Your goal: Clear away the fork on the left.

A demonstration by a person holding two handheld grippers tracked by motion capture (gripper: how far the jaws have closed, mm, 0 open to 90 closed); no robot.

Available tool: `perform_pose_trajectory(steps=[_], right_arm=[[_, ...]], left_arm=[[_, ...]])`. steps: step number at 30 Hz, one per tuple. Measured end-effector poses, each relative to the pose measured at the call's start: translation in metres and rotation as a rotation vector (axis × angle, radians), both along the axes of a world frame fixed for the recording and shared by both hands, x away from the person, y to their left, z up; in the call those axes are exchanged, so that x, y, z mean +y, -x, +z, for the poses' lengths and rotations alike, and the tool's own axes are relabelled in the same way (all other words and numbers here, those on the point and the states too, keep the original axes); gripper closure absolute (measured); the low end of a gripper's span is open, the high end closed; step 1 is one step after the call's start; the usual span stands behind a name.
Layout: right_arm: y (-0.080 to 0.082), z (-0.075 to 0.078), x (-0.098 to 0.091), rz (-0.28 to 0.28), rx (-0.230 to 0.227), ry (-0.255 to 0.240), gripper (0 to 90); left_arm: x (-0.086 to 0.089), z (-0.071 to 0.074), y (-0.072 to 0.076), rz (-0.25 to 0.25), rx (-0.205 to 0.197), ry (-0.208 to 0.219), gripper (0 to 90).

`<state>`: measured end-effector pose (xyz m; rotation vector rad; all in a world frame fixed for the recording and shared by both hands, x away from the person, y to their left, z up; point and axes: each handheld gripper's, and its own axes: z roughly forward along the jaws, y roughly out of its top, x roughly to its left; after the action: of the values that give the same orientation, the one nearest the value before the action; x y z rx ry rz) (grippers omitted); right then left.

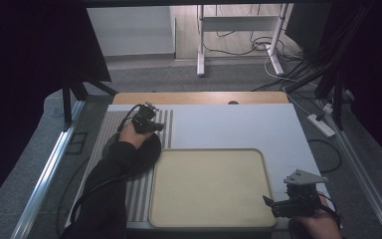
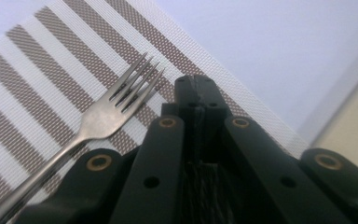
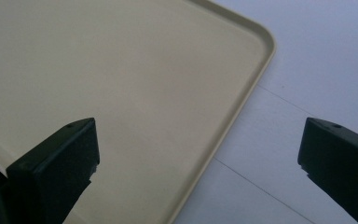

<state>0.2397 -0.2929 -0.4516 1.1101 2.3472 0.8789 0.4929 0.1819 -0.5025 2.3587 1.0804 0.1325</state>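
Observation:
A steel fork [image 2: 105,119] lies on a striped placemat [image 2: 37,60], tines pointing away from me. My left gripper [image 2: 196,88] sits just to the right of the fork's head, its jaws pressed together with nothing between them. The fork's handle runs under the gripper's left linkage. From above, the left gripper [image 1: 151,124] hovers over the far end of the placemat [image 1: 139,194]. My right gripper [image 3: 200,154] stands open over the right rim of a beige tray [image 3: 121,70], with nothing between its jaws. In the high view the right gripper [image 1: 274,206] is at the tray's [image 1: 266,179] near right corner.
A dark round plate [image 1: 149,152] lies on the placemat, partly under the left forearm. The white tabletop [image 1: 238,124] stretches behind the tray. A power strip [image 1: 321,125] and cables lie on the floor to the right, and a stand's legs rise beyond the table.

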Motion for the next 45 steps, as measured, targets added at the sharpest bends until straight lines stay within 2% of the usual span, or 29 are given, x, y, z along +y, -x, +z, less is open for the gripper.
perform_pose_trajectory(steps=[1, 8, 13, 22, 27, 31, 34, 35, 36, 38, 40, 42, 43, 44, 45], right_arm=[[0.0, 0.0, 0.0, 0.001, 0.0, 0.0, 0.0], [0.0, 0.0, 0.0, 0.006, 0.0, -0.003, 0.0], [0.0, 0.0, 0.0, 0.01, 0.001, 0.0, 0.0], [0.0, 0.0, 0.0, 0.012, 0.002, 0.001, 0.0], [0.0, 0.0, 0.0, 0.013, 0.003, -0.001, 0.0], [0.0, 0.0, 0.0, 0.012, 0.003, -0.002, 0.0], [0.0, 0.0, 0.0, 0.015, 0.004, 0.0, 0.0], [0.0, 0.0, 0.0, 0.016, 0.004, 0.001, 0.0], [0.0, 0.0, 0.0, 0.016, 0.004, 0.001, 0.0], [0.0, 0.0, 0.0, 0.016, 0.004, 0.0, 0.0], [0.0, 0.0, 0.0, 0.015, 0.005, -0.001, 0.0], [0.0, 0.0, 0.0, 0.015, 0.005, -0.001, 0.0], [0.0, 0.0, 0.0, 0.015, 0.005, 0.001, 0.0], [0.0, 0.0, 0.0, 0.015, 0.005, 0.001, 0.0], [0.0, -0.001, 0.0, 0.016, 0.006, 0.0, 0.0]], left_arm=[[-0.003, -0.002, -0.003, -0.003, 0.009, -0.019, 89.0], [-0.008, -0.015, -0.017, 0.034, 0.043, -0.047, 89.0], [-0.003, -0.017, -0.027, 0.067, 0.045, -0.021, 89.0], [0.0, -0.018, -0.044, 0.114, 0.024, -0.031, 89.0], [0.001, -0.018, -0.046, 0.112, 0.037, -0.016, 88.9], [0.009, -0.01, -0.045, 0.116, 0.015, -0.006, 71.2], [0.018, -0.004, -0.045, 0.124, 0.009, -0.002, 48.7], [0.021, -0.003, -0.045, 0.125, 0.001, -0.016, 41.4], [0.023, -0.003, -0.045, 0.123, -0.008, -0.024, 41.4], [0.03, -0.002, -0.046, 0.124, -0.015, -0.027, 30.2], [0.038, -0.001, -0.047, 0.123, -0.003, -0.01, 17.1], [0.044, 0.0, -0.047, 0.105, 0.016, -0.009, 14.9], [0.047, 0.0, -0.047, 0.099, 0.015, -0.012, 4.3], [0.049, 0.001, -0.048, 0.101, 0.02, -0.011, 4.3], [0.053, 0.002, -0.049, 0.102, 0.018, -0.014, 0.0]])
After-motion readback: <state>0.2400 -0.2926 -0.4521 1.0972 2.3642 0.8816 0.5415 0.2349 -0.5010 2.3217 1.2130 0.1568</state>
